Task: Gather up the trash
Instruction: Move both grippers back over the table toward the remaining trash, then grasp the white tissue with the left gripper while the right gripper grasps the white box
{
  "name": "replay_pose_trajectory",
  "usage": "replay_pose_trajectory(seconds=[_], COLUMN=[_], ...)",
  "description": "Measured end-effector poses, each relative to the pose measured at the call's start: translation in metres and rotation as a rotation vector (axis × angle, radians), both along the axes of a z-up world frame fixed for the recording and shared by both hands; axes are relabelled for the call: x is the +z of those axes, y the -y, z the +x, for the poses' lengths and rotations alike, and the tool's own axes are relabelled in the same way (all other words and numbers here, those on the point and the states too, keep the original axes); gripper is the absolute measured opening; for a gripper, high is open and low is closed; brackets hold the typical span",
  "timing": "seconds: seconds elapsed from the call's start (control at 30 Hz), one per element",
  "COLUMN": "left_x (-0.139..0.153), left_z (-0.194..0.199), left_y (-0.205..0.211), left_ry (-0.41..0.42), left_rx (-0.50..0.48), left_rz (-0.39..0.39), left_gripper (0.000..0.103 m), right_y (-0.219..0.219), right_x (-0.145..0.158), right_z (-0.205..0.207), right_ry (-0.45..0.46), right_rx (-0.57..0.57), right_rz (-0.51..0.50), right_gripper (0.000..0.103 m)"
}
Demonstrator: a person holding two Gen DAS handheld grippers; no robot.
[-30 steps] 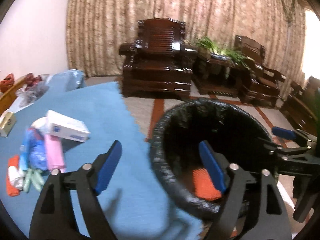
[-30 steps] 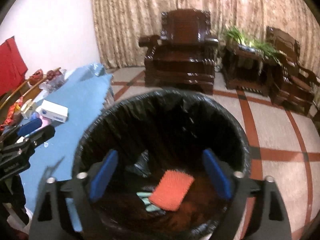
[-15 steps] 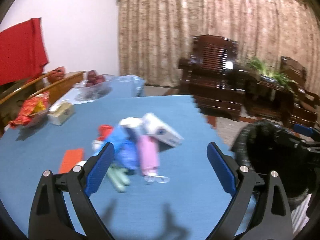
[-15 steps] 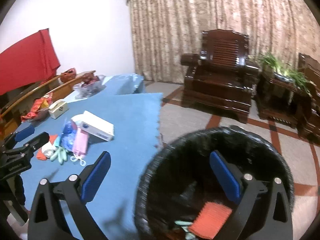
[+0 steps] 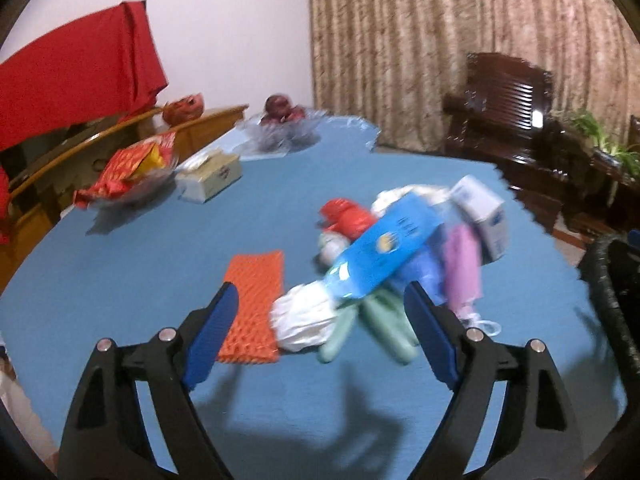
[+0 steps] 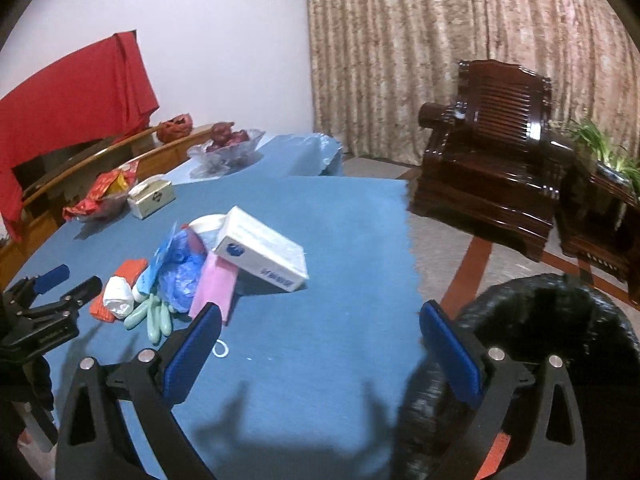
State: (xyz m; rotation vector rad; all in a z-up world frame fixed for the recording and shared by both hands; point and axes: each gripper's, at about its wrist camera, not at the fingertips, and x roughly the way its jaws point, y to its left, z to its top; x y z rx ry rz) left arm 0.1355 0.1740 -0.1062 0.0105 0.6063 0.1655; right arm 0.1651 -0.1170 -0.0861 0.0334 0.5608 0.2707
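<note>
The trash pile (image 5: 400, 264) lies mid-table on the blue cloth (image 5: 160, 264), nearer its right edge. The left gripper (image 5: 320, 324) has just been closing, still wide, nothing between. Only the right view shows the bin (image 6: 532, 320) past the edge, behind the empty, spread right gripper (image 6: 316, 344)

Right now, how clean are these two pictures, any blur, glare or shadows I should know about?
Left wrist view: motion blur smears the trash pile, and the orange mesh sleeve is soft too; the left gripper casts dark shadows on the blue tablecloth. Right wrist view: sharper, the white box reads cleanly; glare on the wooden armchair; fisheye bends the curtain edges.
</note>
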Motion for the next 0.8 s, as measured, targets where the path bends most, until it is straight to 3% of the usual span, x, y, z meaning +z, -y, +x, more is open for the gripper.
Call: replay_pose_trajectory(seconds=[0.23, 0.33, 0.4, 0.5, 0.8], left_x=[-0.026, -0.037, -0.042, -0.043, -0.011], left_z=[0.023, 0.030, 0.033, 0.032, 0.020], left_y=[-0.020, -0.023, -0.025, -0.024, -0.022], left_ry=[-0.070, -0.100, -0.114, -0.114, -0.032], left_rx=[0.019, 0.005, -0.003, -0.014, 0.003], left_rz=[-0.031, -0.048, -0.061, -0.062, -0.076], left_gripper=[0.069, 0.058, 0.044, 0.036, 0.031], right_y=[-0.023, -0.030, -0.032, -0.037, -0.048], right_x=[-0.012, -0.017, -0.018, -0.020, -0.017], right_z=[0.019, 0.026, 0.030, 0.034, 0.046], right_ry=[-0.017, -0.027, -0.029, -0.028, -0.006], right_rx=[0.028, 0.034, 0.038, 0.044, 0.070], right_rz=[-0.023, -0.029, -0.034, -0.047, -0.056], right_gripper=[0.097, 0.097, 0.097, 0.097, 0.097])
